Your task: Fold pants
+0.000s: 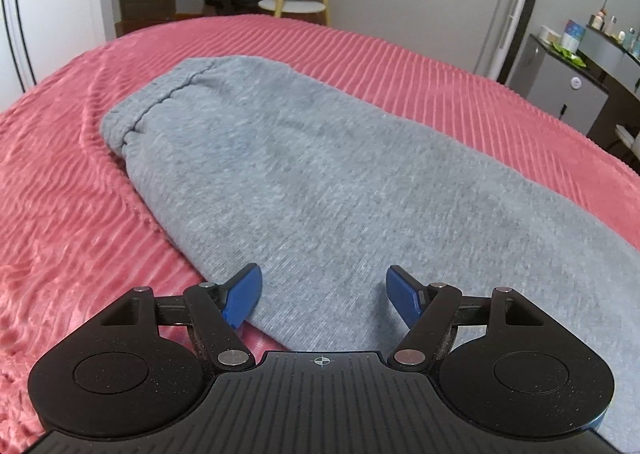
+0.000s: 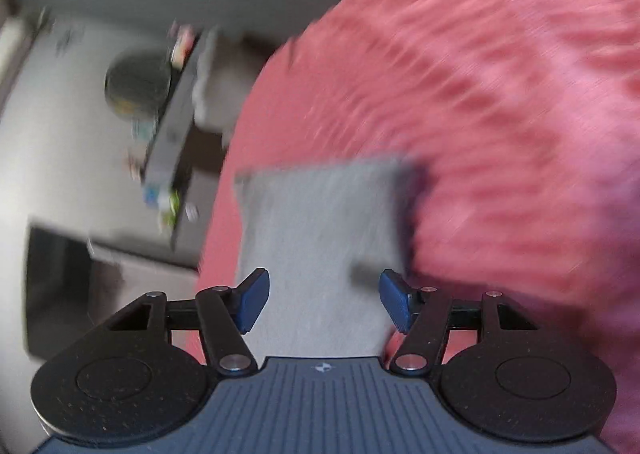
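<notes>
Both grippers, left [image 1: 322,290] and right [image 2: 322,300], gape wide over the grey pants [image 1: 320,174] on the pink bed [image 1: 72,174]; each should pinch every layer before folding.

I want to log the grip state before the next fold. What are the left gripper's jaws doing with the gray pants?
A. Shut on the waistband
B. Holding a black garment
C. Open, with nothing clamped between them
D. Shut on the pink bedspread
C. The left gripper shows its blue jaws spread wide apart above the gray pants, which lie flat on the pink bedspread with no fabric pinched.
</notes>
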`<action>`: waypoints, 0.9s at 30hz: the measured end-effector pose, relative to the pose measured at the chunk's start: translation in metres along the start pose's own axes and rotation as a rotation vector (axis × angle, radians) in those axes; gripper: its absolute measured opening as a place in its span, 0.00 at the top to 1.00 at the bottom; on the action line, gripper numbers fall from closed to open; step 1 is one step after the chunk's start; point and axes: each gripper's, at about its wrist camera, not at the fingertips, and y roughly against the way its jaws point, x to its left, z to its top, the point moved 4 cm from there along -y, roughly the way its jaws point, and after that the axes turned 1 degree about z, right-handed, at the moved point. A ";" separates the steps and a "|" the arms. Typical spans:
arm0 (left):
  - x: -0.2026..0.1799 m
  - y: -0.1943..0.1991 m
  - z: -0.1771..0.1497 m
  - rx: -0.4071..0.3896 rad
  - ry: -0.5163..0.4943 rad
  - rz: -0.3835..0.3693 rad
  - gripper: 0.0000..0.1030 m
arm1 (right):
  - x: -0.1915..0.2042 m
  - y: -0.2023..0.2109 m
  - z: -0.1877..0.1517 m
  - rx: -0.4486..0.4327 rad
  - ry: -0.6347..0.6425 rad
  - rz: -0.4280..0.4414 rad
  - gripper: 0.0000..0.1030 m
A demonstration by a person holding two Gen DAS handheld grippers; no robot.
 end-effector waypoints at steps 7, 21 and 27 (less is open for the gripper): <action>0.000 0.000 0.000 0.002 -0.008 0.028 0.26 | -0.016 -0.006 0.019 -0.018 0.018 -0.059 0.58; -0.002 -0.001 0.000 0.004 -0.027 0.057 0.26 | 0.013 -0.028 0.026 0.012 0.194 0.022 0.64; -0.002 0.000 0.000 0.002 -0.017 0.056 0.26 | 0.020 -0.030 0.029 0.007 0.242 -0.017 0.83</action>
